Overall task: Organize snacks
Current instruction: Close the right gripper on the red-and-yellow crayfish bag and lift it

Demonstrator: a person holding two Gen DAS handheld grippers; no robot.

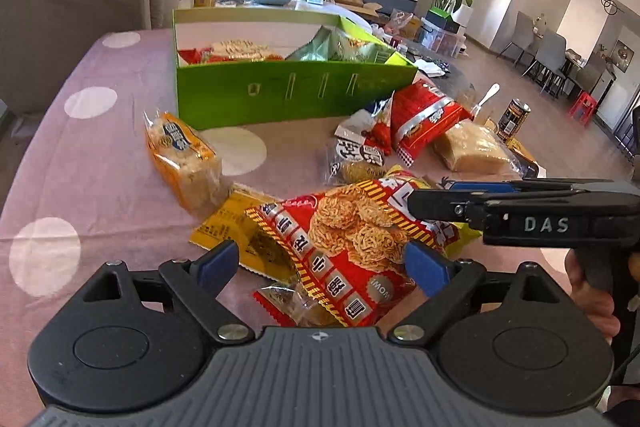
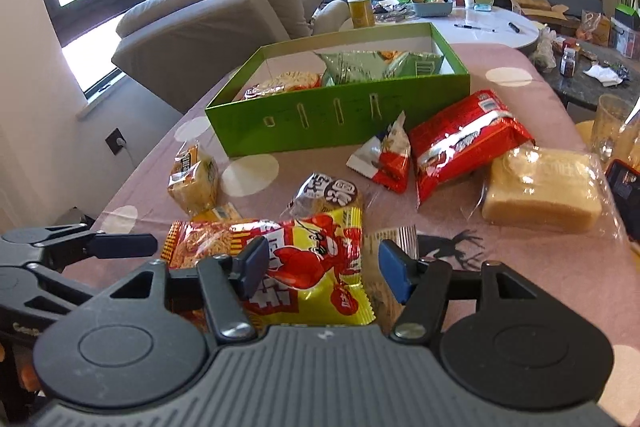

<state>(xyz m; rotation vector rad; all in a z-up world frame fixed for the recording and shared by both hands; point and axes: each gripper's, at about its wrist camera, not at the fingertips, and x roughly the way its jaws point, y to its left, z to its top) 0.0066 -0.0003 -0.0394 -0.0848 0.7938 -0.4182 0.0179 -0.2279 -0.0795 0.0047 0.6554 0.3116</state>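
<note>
Snacks lie scattered over a pink bench (image 1: 92, 163) with pale dots, and both grippers hang low over the nearest pile with their fingers apart and nothing pressed between them. The left gripper (image 1: 322, 265) stands wide open; its blue fingers (image 1: 218, 263) straddle a red and yellow noodle-snack bag (image 1: 356, 239), which lies flat on the bench directly under and just ahead of them, on top of a yellow packet (image 1: 228, 223). The right gripper (image 2: 324, 269) is open less far, and between and below its fingers (image 2: 394, 273) lies the yellow end of the same bag (image 2: 320, 267), with a red cartoon figure printed on it; the pads do not touch it. In the left wrist view the right gripper (image 1: 440, 205) reaches in from the right, just above the bag's far edge. Ahead of the left fingers and off to their left sits an orange pack of cakes (image 1: 184, 155), standing alone. Straight ahead, further off, is a green box (image 1: 292, 95) with a white inside, open on top and already holding several snack bags. Ahead of the right fingers lie a clear bag with black lettering (image 2: 328, 199), a small red and white sachet (image 2: 384, 155), a large red bag (image 2: 464, 143) and, further to the right, a clear-wrapped pale cake block (image 2: 544, 191). A beige sofa (image 2: 208, 19) stands beyond the bench on the left.
</note>
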